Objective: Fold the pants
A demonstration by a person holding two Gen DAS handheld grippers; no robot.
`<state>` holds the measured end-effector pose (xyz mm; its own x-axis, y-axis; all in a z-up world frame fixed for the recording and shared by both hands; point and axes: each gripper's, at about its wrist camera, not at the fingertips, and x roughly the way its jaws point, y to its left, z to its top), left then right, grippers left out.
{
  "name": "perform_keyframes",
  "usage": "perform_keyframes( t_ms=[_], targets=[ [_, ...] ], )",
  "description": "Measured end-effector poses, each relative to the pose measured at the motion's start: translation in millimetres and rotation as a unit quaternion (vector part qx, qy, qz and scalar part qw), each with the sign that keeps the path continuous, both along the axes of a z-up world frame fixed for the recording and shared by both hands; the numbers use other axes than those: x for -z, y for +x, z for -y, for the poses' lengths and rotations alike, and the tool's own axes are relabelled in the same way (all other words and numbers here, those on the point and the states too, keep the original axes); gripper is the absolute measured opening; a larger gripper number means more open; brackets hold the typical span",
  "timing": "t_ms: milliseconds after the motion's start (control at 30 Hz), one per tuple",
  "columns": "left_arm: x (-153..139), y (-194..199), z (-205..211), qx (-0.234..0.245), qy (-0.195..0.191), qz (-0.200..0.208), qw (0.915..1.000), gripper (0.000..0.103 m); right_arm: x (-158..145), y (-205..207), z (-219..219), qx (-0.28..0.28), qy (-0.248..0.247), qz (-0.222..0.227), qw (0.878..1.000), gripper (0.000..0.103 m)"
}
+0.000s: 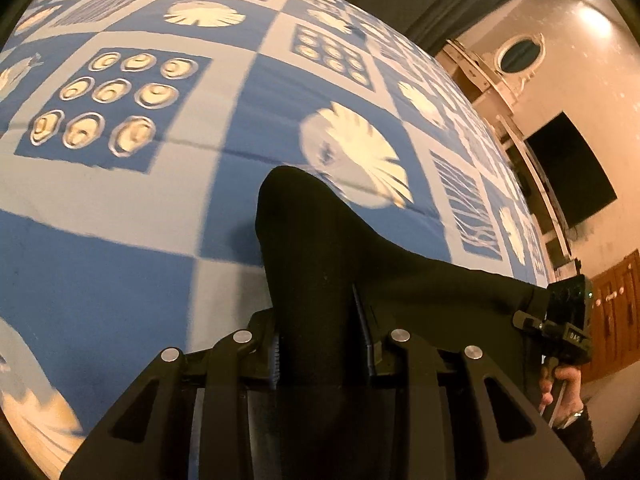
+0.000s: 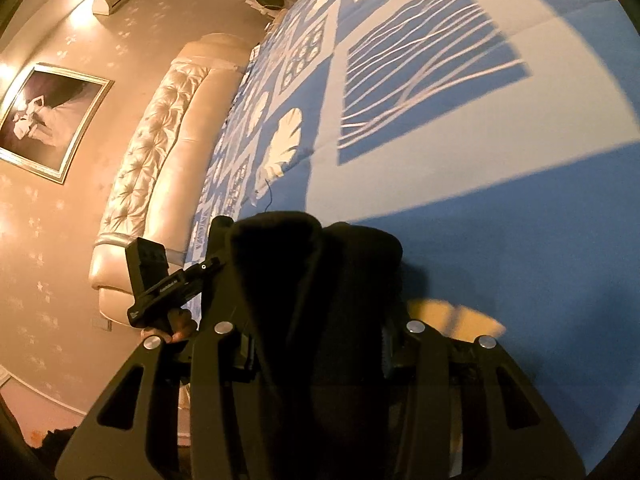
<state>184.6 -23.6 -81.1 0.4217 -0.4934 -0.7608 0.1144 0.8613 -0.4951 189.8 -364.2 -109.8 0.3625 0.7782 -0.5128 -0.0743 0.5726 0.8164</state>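
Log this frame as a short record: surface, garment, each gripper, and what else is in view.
surface: bed with a blue patterned cover
garment: black pants, bunched, lifted off the cover
left gripper: shut on pants
right gripper: shut on pants
pants span: stretched between both grippers
room: headboard, framed picture, dark screen

Blue patterned bedspread [image 2: 520,240], tufted cream headboard [image 2: 160,128], framed picture [image 2: 48,120] (warm light)
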Motion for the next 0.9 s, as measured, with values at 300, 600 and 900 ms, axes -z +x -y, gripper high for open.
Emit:
perform_keyframes(
  t_ms=[300,600,900],
  targets=[
    [-2,30,-35,-0.018,0.016,0.006,0.9997,0.03,0,35,-36,-0.012,0.006,-0.002,1.0,0.041],
    [0,43,-53,-0.029,0.013,0.009,0.9994,0.03,-1,54,-55,-0.016,0.007,-0.003,1.0,0.041],
    [1,45,-54,-0.03,0.01,0.012,0.9994,0.03,0,58,-61,-0.015,0.019,-0.004,1.0,0.041]
  ],
)
